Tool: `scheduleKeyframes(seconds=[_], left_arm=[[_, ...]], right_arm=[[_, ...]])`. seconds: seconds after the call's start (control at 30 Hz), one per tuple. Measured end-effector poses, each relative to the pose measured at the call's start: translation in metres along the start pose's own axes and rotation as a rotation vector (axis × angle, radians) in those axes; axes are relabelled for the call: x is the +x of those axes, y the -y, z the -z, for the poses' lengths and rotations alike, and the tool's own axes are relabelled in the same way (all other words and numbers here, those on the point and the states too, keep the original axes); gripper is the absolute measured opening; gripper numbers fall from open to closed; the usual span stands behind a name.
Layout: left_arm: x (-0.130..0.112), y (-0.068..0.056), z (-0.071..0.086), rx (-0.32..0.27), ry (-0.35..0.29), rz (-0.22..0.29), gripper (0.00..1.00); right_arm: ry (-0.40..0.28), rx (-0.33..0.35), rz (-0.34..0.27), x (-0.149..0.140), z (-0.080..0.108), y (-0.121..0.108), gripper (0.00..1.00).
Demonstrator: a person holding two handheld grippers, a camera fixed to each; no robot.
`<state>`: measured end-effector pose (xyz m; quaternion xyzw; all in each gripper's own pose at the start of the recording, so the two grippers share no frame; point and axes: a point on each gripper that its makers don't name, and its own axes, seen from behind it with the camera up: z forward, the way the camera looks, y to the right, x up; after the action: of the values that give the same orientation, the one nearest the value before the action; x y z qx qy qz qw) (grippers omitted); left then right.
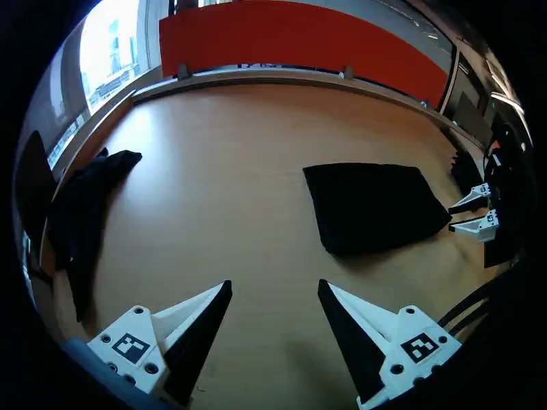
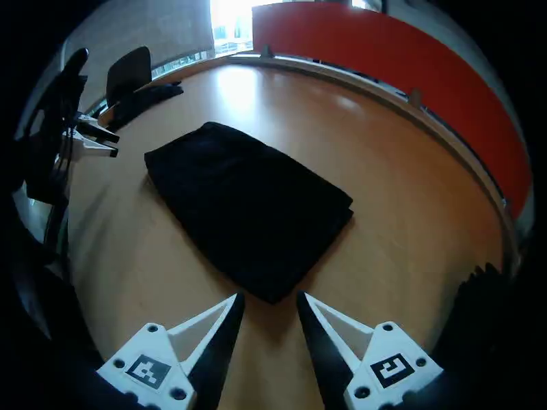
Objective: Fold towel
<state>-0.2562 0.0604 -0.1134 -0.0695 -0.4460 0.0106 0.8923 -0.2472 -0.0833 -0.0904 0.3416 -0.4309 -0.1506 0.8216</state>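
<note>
A black towel (image 1: 372, 205) lies folded into a flat rectangle on the wooden table (image 1: 225, 191). My left gripper (image 1: 274, 283) hovers open over bare wood, a good way short of the towel and to its left. In the right gripper view the same towel (image 2: 249, 208) spreads out just ahead, one corner pointing at my right gripper (image 2: 269, 295), which is open with nothing between its fingers. The right gripper (image 1: 451, 219) also appears at the towel's right edge in the left gripper view. The left gripper (image 2: 116, 146) appears far off at the upper left in the right gripper view.
A dark crumpled cloth (image 1: 82, 205) lies along the table's left edge. A red partition (image 1: 294, 41) runs along the far edge, with windows behind it. A dark chair (image 2: 130, 72) stands beyond the table. Another dark item (image 2: 485, 301) sits near the right gripper.
</note>
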Motion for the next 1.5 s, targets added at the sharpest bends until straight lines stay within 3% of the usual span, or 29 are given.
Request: scheduleKeyframes(seconds=[0.27, 0.6, 0.97, 1.5], left_arm=[[-0.002, 0.000, 0.000, -0.001, 0.002, 0.002, 0.94], [-0.002, 0.004, 0.002, 0.005, 0.001, 0.009, 0.93], [0.001, 0.005, -0.001, 0.008, 0.001, 0.005, 0.93], [0.013, 0.006, -0.003, 0.011, -0.010, 0.005, 0.94]], right_arm=[[0.012, 0.016, -0.003, -0.001, 0.001, 0.001, 0.45], [0.017, 0.013, -0.004, -0.003, -0.004, -0.002, 0.08], [-0.010, -0.002, 0.008, 0.008, 0.000, -0.004, 0.08], [-0.129, -0.050, 0.070, 0.076, 0.041, -0.011, 0.08]])
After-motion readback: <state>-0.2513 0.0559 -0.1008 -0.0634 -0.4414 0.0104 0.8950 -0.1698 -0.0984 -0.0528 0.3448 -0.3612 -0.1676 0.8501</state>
